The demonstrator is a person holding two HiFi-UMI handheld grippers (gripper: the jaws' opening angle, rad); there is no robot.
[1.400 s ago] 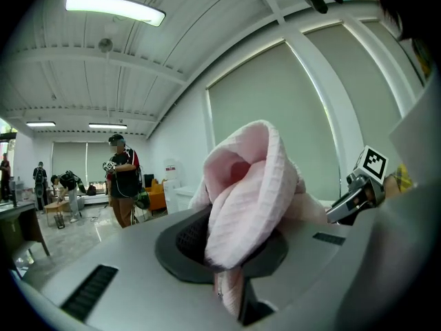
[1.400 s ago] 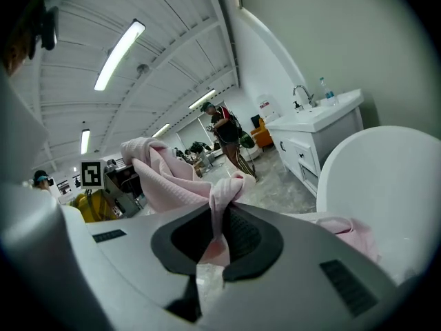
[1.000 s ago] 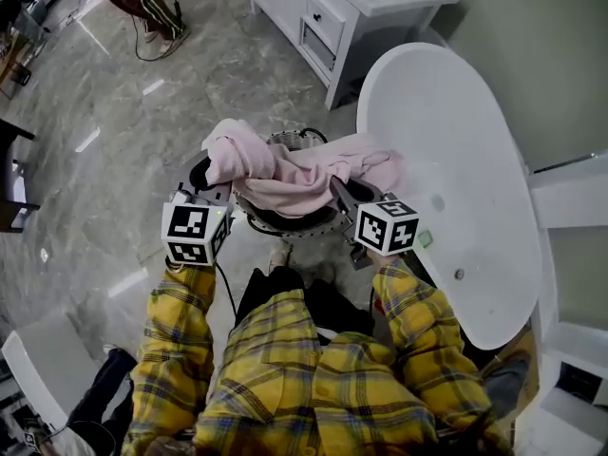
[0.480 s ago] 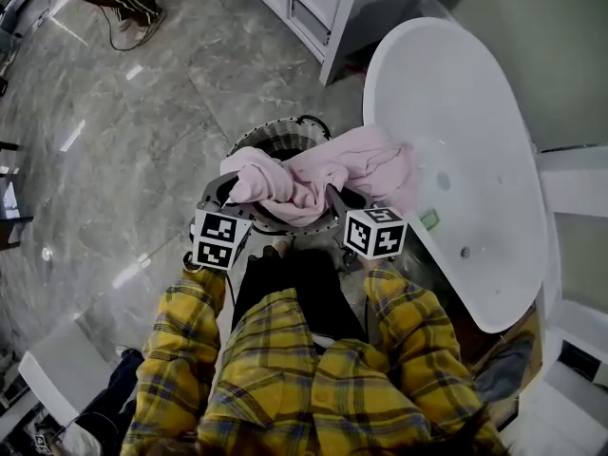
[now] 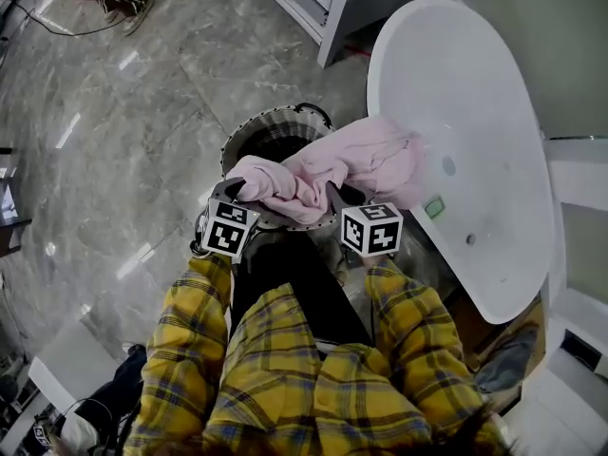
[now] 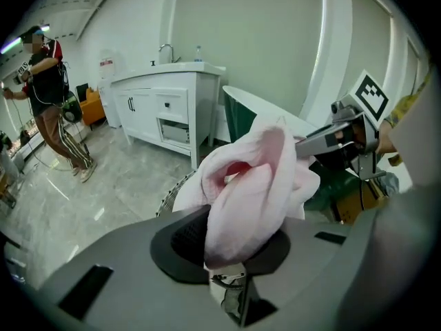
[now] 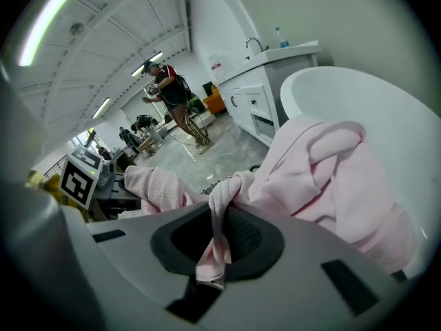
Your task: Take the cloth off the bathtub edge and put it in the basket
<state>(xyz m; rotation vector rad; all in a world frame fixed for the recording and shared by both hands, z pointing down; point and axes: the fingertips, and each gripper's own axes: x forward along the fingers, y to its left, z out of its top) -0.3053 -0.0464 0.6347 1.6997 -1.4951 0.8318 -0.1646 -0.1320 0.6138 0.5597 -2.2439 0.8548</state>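
Our left gripper (image 5: 231, 193) is opening its jaws with a thick bunch of the pink cloth (image 5: 351, 160) between them; our right gripper (image 5: 340, 198) pinches a thin fold tight. 2 grips keep the cloth spread above the basket (image 5: 256, 141) at 12 o'clock, ready, we judge, to drop in. Its far end reaches toward the bathtub (image 5: 475, 112) at 2 o'clock; contact there is unclear.

The left claw's (image 6: 231, 243) (opening) jaws pinch pink cloth (image 6: 253, 181).
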